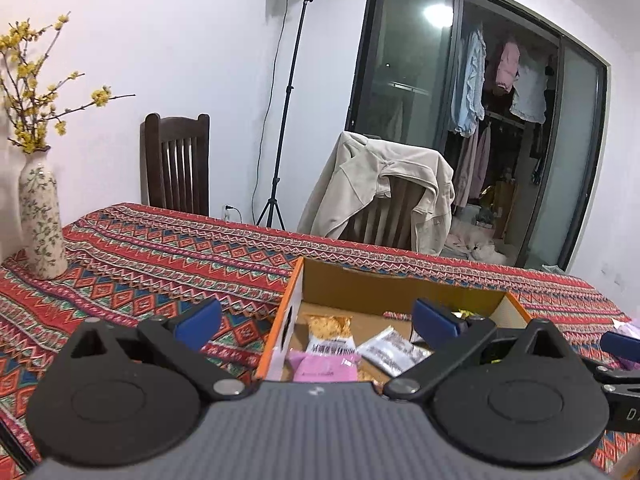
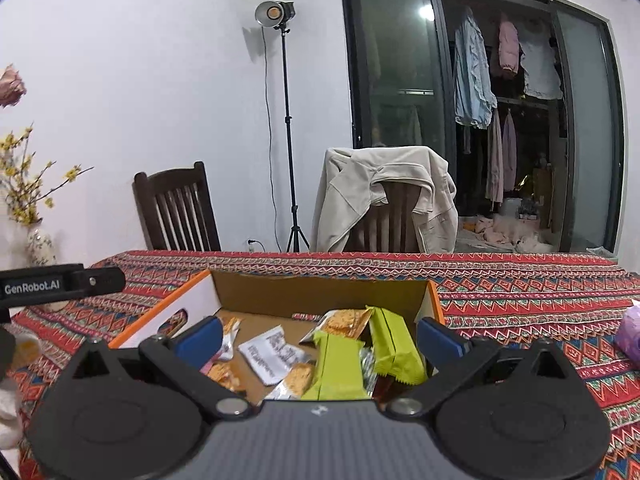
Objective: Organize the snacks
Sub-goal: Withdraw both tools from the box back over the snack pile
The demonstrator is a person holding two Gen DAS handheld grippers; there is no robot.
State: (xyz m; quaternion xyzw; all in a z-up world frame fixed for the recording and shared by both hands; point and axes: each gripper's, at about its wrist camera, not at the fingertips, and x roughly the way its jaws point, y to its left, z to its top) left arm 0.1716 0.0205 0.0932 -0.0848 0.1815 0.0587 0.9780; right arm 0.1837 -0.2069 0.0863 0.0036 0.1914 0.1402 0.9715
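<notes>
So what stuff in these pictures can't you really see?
- Near end of the box, left wrist view: hidden behind the left gripper.
- Writing on the white packet, right wrist view: too small.
- Purple thing on the table, right wrist view: cut off by the edge.

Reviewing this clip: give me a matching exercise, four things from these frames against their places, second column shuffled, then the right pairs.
Things:
1. vase
2. beige jacket
3. green packets
4. lamp

Places:
A. inside the cardboard box
B. on top of a tripod stand by the wall
C. on the tablecloth, left of the box
D. draped over a chair back

Pairs: 1-C, 2-D, 3-A, 4-B
</notes>
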